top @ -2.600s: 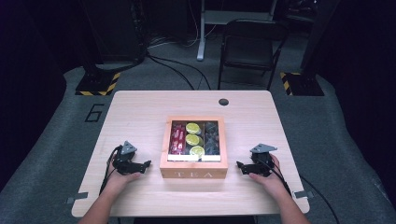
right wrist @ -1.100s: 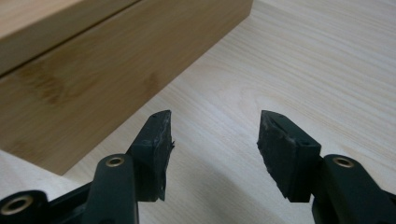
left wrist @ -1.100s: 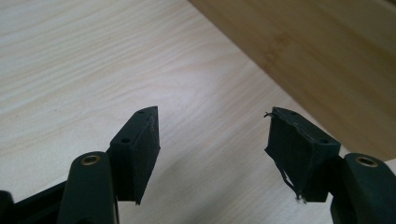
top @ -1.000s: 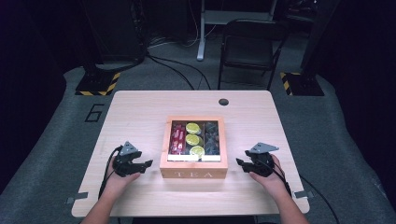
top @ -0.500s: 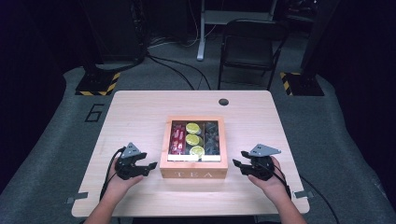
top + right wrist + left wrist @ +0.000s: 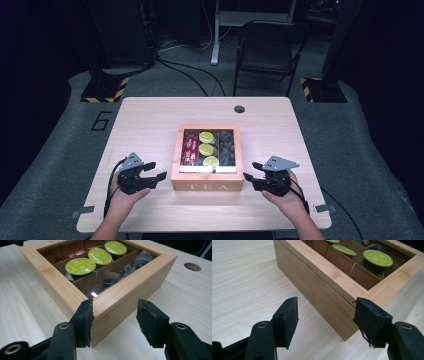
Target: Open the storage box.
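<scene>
A wooden box lettered TEA sits mid-table under a clear lid. Inside are three green-topped capsules, red packets and dark tea bags. My left gripper is open just left of the box's near left corner. In the left gripper view that corner stands ahead of the gripper's spread jaws, untouched. My right gripper is open at the near right corner. Its jaws have just been opening and straddle that corner. The capsules lie beyond.
A round cable hole sits near the table's far edge. A black chair and cables stand on the floor beyond. Bare wood lies left and right of the box; the near table edge is close behind both hands.
Both hands have edged inward toward the box's near corners and lifted slightly. The box has not moved.
</scene>
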A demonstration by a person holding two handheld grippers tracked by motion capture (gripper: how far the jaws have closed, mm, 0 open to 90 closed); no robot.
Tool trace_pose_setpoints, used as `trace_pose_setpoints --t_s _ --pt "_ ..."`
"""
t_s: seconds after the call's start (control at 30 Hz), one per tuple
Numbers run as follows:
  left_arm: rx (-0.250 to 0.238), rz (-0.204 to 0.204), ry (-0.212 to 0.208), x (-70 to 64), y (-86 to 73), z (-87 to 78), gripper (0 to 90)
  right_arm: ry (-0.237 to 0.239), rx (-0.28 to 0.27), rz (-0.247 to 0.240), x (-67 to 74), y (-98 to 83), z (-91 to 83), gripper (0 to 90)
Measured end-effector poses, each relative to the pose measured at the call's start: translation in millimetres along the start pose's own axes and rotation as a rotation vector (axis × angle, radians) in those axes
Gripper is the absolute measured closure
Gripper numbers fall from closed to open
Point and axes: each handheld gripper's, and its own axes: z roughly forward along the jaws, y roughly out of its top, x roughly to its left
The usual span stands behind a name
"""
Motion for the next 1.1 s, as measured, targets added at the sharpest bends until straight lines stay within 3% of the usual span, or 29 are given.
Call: trace_pose_setpoints --t_s 0.37,0.57,0.63,0.8,0.93,1.1 --pt "-0.002 0.047 -0.048 -19.1 6.2 3.5 31.1 0.053 0.016 0.013 12.7 3.8 5.5 37.7" --pt "0.028 0.066 -0.08 -28.1 4.0 12.3 27.8 0.075 0.035 -0.012 17.9 1.6 12.7 36.0" --pt "0.041 0.087 -0.079 -30.9 3.5 15.1 27.8 0.078 0.047 -0.018 19.7 0.5 15.0 35.9" --pt "0.067 0.086 -0.092 -34.8 -0.1 21.9 29.9 0.074 0.074 -0.04 21.2 -3.3 21.4 35.2" --pt "0.095 0.114 -0.083 -36.8 -2.7 27.4 32.7 0.064 0.079 -0.015 19.1 -5.5 22.8 37.7" --pt "0.111 0.123 -0.066 -36.6 -4.7 30.3 34.7 0.064 0.107 -0.023 17.4 -8.9 25.9 40.6"
